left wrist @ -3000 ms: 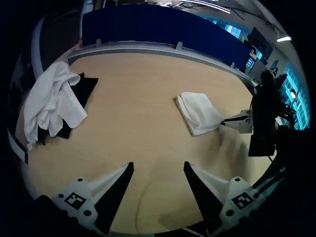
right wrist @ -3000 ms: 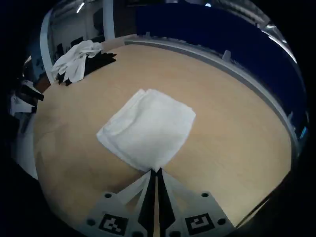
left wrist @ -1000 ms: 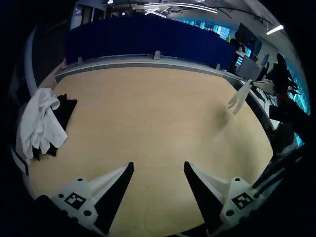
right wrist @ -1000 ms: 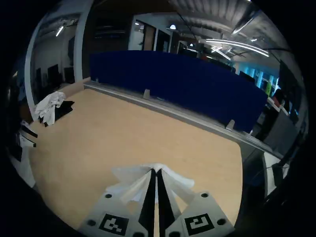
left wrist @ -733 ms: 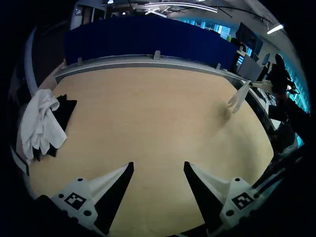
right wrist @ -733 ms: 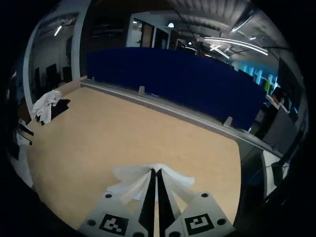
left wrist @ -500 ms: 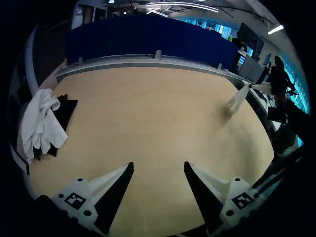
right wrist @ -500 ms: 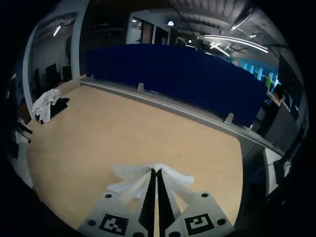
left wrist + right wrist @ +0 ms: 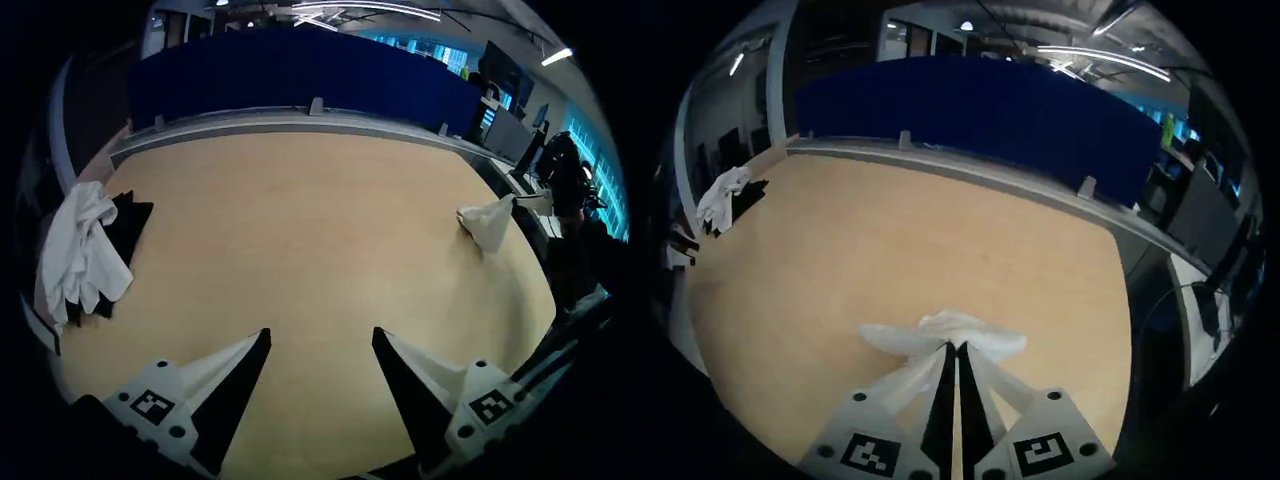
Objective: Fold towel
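The right claw (image 9: 958, 346) is pinched tight, with its two fingers pressed together on the towel (image 9: 945, 330). The fingers hide the bit of towel inside the pinch. The rest is a soft white lump that pokes out just past the fingertips and spreads to both sides of them. It is so scrunched that its folds are hard to make out. It hangs over the wooden counter (image 9: 840, 240), near the edge closest to this claw. Its low part may be touching the wood, but I cannot tell for sure.

In the left gripper view the towel (image 9: 486, 225) looks small. It is far off to the right of the left claw (image 9: 320, 330), well apart from it, by the right edge of the counter (image 9: 304, 216). It hangs down from one top corner. What holds that corner is dim and mixes in with the dark shape of a person (image 9: 580, 248), who is cut off at the side.

The left claw is wide open and holds nothing. Wood shows between its two fingers. The back ends of the fingers are cut off at the bottom.

Far off to the left of the left claw, a crumpled white cloth (image 9: 78, 244) lies on top of a black cloth (image 9: 128, 228) at the counter's edge. The black one is mostly covered. A blue wall (image 9: 304, 68) stands along the far side of the counter.
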{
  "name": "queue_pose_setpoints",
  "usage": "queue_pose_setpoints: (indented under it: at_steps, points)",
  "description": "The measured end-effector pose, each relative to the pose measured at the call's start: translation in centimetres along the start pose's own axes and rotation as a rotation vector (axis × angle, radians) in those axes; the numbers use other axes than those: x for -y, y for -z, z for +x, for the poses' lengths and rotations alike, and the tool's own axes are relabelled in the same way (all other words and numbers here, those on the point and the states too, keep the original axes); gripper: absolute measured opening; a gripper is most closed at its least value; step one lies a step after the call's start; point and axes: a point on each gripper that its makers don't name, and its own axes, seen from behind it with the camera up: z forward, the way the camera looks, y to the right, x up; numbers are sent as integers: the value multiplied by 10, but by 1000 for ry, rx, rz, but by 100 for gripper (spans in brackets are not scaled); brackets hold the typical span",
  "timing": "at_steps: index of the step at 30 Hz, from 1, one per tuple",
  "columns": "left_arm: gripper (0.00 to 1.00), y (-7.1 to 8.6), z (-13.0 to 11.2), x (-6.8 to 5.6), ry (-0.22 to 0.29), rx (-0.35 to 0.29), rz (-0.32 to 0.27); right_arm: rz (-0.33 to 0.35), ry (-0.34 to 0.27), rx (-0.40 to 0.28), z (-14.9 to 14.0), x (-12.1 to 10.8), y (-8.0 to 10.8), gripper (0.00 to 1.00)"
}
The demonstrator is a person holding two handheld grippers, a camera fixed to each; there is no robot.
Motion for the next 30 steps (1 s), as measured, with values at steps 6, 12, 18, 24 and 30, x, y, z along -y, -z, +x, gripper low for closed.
queue_pose_setpoints:
  at_steps: [6,12,18,24,30]
  points:
    - [94,-3,1,-5,-8,3,-4,-40,-55,67,-49,-14,4,3]
    - [94,-4,1,-6,-14,7,-2,-95,-154,121,-95,-23,5,3]
    - [94,-3,1,-5,-21,10,3,-159,-229,182,-131,-32,5,3]
    - [94,-2,1,-7,-23,11,3,-200,-265,245,-157,-31,3,3]
    - [94,-1,1,-7,-32,13,3,-224,-265,283,-174,-28,1,7]
